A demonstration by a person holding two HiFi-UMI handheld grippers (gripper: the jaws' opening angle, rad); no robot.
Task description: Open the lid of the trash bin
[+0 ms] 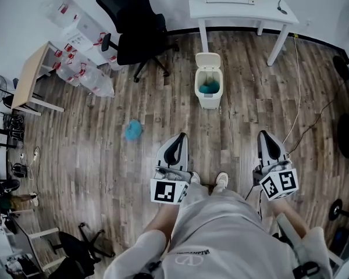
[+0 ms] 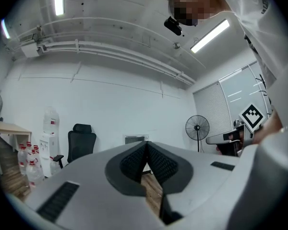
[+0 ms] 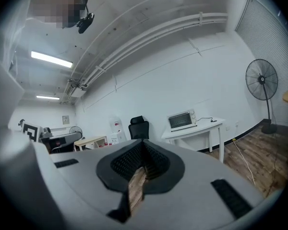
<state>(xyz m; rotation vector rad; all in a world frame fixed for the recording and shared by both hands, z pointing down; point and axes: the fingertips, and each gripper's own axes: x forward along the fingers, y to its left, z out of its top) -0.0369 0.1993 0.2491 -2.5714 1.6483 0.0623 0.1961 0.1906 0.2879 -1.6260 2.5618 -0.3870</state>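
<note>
Standing back from the trash bin, both grippers empty
The bin sits on the wood floor with its lid tipped up and something blue inside. The left gripper and right gripper are well short of the bin, each with jaws pressed together on nothing. A blue wad lies on the floor short of the bin, to its left; a white table stands beyond the bin

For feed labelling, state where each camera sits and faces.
Head view: on the head, steeply down at floor, trash bin, left claw, right claw; shoes show.
Left gripper view: on left claw, up at wall and ceiling; shirt at right.
Right gripper view: on right claw, toward the white table; shirt at left.
Shared: all see the office chair.
</note>
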